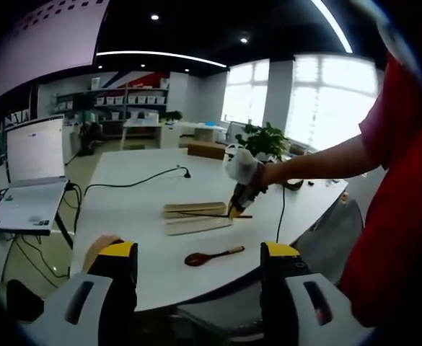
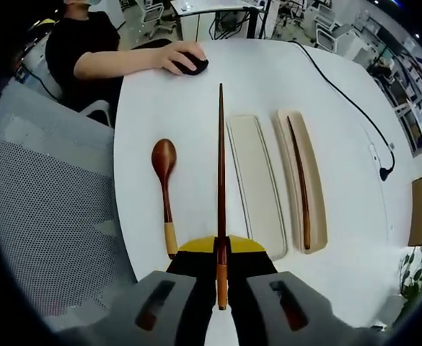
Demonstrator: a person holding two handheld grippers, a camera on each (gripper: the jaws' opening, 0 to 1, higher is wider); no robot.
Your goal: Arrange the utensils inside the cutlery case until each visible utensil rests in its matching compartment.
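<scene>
Left claw idle, right claw clamped.

My left gripper (image 1: 198,277) hangs high and back, its yellow-tipped jaws spread wide with nothing between them. My right gripper (image 2: 221,277) has its jaws closed together; in the left gripper view it (image 1: 238,203) points downward at the end of my outstretched bare forearm (image 1: 319,164).

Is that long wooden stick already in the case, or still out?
Out. The right claw grips one chopstick above the table; another chopstick already lies in the case.
</scene>
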